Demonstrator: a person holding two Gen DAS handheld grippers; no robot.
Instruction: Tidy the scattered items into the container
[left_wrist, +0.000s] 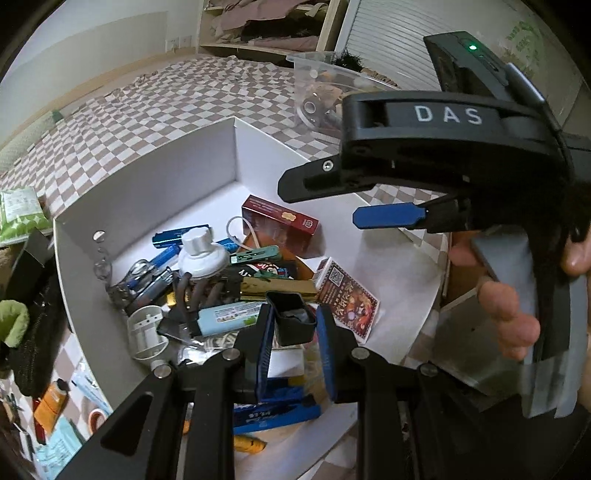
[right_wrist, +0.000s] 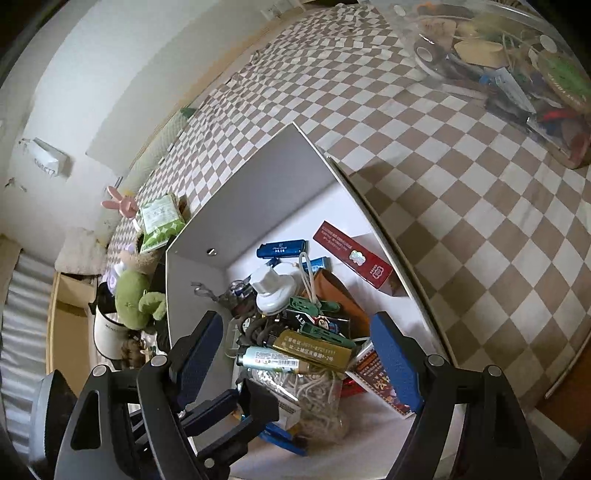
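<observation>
Left gripper, jaws clamped on a small black box-shaped item, held above the white container on the checkered bed. Right gripper, jaws apart and holding nothing, above the same container. Inside lie a red box, a white cap, a blue lighter and playing cards. Other items remain outside its left wall.

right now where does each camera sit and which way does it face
Left wrist: on the left gripper, angled down into the white box; its shut fingers pinch a small black box; the right gripper and a hand show.
Right wrist: on the open right gripper, angled down into the same box.
Shared: red carton.
</observation>
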